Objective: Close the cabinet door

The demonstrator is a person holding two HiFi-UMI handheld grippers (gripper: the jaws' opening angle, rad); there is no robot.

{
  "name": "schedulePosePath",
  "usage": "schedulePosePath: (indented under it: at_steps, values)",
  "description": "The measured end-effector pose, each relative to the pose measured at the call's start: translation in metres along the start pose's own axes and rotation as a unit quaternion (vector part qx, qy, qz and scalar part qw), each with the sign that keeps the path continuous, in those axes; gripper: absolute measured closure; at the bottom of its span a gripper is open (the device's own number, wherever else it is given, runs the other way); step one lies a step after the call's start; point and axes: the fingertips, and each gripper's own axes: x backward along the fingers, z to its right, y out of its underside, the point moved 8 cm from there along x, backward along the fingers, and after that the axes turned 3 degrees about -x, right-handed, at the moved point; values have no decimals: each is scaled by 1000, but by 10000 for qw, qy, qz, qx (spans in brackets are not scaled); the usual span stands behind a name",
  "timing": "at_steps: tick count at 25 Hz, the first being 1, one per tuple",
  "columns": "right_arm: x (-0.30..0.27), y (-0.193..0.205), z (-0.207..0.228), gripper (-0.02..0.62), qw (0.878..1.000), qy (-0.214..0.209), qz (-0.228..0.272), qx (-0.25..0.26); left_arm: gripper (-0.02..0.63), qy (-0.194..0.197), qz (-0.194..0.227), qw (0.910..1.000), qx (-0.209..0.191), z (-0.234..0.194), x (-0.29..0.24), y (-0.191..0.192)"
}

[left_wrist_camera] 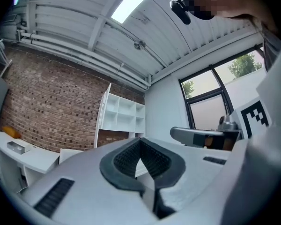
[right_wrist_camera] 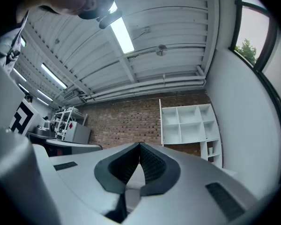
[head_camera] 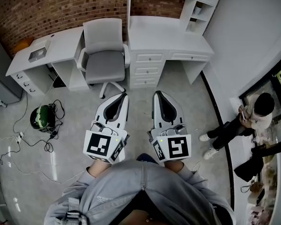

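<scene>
Only the head view shows the floor, with the left gripper and right gripper held side by side above it. Beyond them are an office chair and the white desk, and a person stands at the right. The gripper views look up at the brick wall and the white shelf unit. Each gripper's jaws are closed together on nothing. The cabinet door, a tall narrow white panel seen edge-on, juts from the shelf unit's left side above the desk. It is ahead of both grippers and well apart from them.
</scene>
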Motion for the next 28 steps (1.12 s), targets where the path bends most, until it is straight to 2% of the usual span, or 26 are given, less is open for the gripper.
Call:
schedulePosePath:
  at_steps: [12, 20, 28]
  values:
    - [-32, 20, 14, 568, 9999, -101, -49, -38, 600, -55, -30, 9999, 104, -20, -28, 18]
    - [-92, 35, 53, 569, 9998, -190, 96, 37, 601, -50, 120, 9999, -3, -47, -97, 23]
    - [-154, 43, 97, 569, 9996, -287, 65, 37, 601, -170, 115, 9998, 64, -74, -166, 26]
